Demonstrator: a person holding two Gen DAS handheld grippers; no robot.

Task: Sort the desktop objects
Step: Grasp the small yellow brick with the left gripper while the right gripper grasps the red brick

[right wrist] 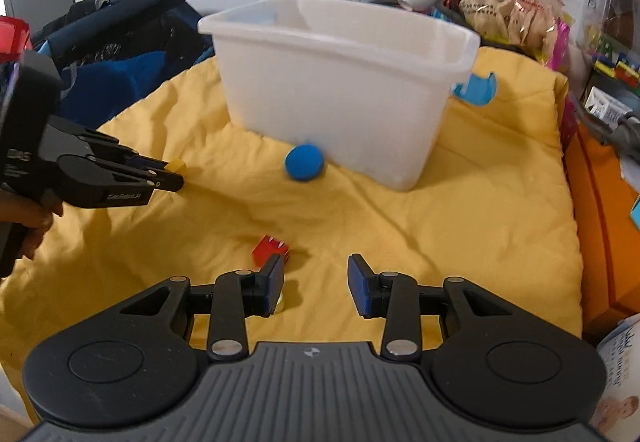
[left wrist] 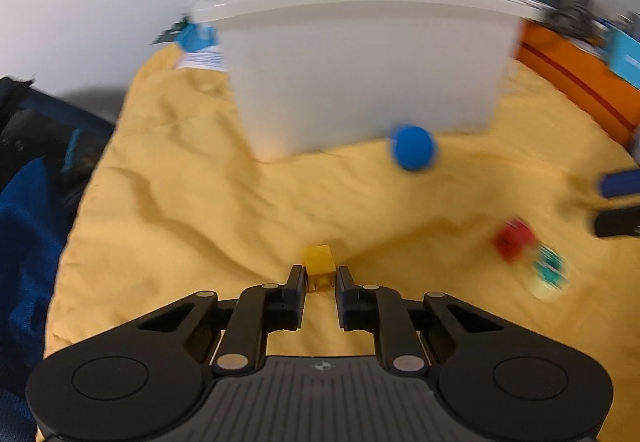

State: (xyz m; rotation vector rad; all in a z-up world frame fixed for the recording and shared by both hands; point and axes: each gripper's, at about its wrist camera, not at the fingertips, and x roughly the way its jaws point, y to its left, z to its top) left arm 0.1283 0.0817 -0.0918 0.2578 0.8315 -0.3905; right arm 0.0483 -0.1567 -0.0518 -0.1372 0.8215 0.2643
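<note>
While the left claw (left wrist: 320, 278) clenches the small yellow plastic block (left wrist: 319, 265) only at its fingertips and the right claw (right wrist: 316, 284) stands released, the block may slip out when lifted.

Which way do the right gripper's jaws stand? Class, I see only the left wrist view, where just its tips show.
Observer: The right gripper is open, with nothing between its fingers.
Operator: Where is the red block from there?
Observer: The red block lies by the tip of the gripper's left finger, outside the gap.
Operator: Can you see into the tub?
Observer: Only the upper inside walls of the tub; its bottom is hidden.
</note>
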